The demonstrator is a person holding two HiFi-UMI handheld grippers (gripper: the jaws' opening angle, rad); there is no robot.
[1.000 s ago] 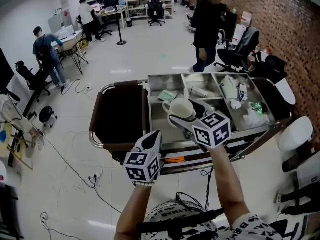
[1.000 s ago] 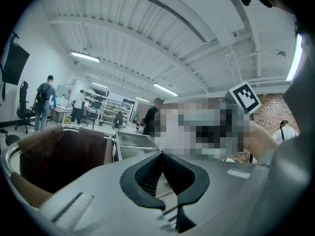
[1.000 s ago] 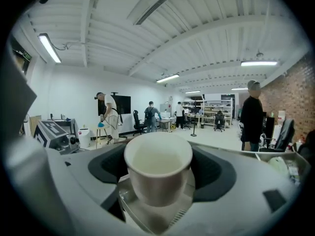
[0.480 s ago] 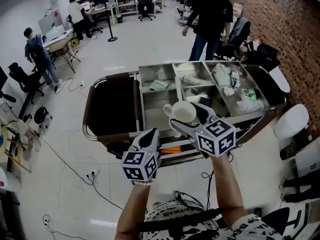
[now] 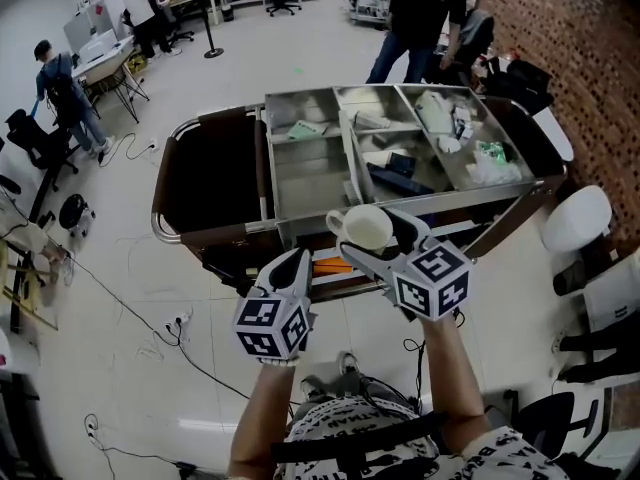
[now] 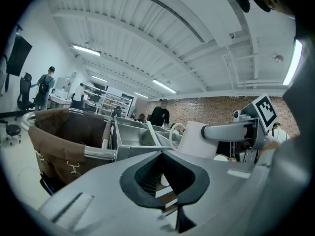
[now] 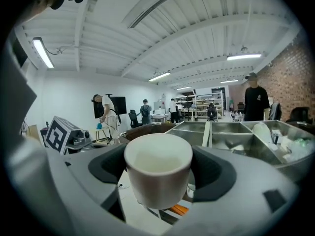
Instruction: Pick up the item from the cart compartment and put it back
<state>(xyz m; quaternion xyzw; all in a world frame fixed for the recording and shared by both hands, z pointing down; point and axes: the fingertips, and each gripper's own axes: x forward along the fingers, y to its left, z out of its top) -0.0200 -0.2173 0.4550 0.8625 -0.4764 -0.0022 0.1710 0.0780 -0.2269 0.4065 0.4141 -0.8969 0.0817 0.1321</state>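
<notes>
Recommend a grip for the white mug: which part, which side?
Grip the body wall just below the rim, jaws on opposite sides, coming in level from the side away from the handle. The mug is upright and round; the right gripper holds it this way.

Mug: I see a white round mug (image 7: 157, 176), smooth like china.
Cart: silver metal cart trays (image 5: 310, 173), shiny.
Bag: brown cloth bag (image 5: 205, 173), dull.
Floor: white floor (image 5: 80, 368), glossy.

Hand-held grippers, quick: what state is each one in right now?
Left hand-held gripper: closed, nothing in it.
Right hand-held gripper: closed on the white mug.
</notes>
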